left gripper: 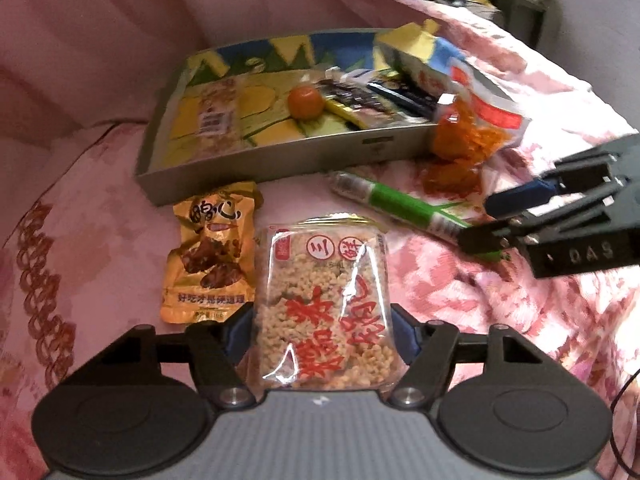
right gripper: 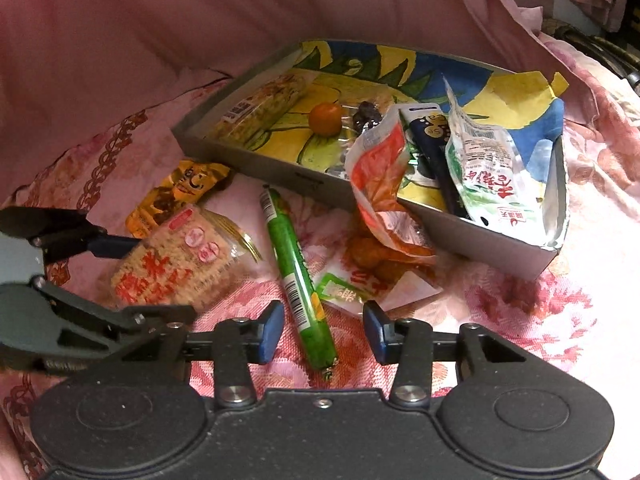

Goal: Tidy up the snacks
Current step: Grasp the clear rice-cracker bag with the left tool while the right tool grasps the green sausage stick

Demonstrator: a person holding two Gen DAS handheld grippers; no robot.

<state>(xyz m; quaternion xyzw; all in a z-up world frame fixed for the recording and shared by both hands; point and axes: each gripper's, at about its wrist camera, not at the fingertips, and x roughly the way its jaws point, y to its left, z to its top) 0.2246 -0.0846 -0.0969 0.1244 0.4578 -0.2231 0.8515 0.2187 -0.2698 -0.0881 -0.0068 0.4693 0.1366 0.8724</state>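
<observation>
A clear packet of puffed rice cakes (left gripper: 324,312) with red print lies on the pink floral cover, and my left gripper (left gripper: 320,332) is shut on it, a blue pad against each long edge. The right wrist view shows the same packet (right gripper: 180,264) between the left gripper's (right gripper: 164,278) fingers. A green sausage stick (right gripper: 292,256) lies between the pads of my right gripper (right gripper: 324,330), which is open with a gap on both sides. From the left wrist, the right gripper (left gripper: 476,222) sits at the near end of the sausage (left gripper: 400,200).
A grey box (right gripper: 256,160) with a colourful lining holds a small orange fruit (right gripper: 326,119), a long snack packet (right gripper: 256,112) and several pouches. An orange-red pouch (right gripper: 380,184) hangs over its front wall. A yellow packet (left gripper: 212,252) lies left of the rice cakes. Pink padding rises behind.
</observation>
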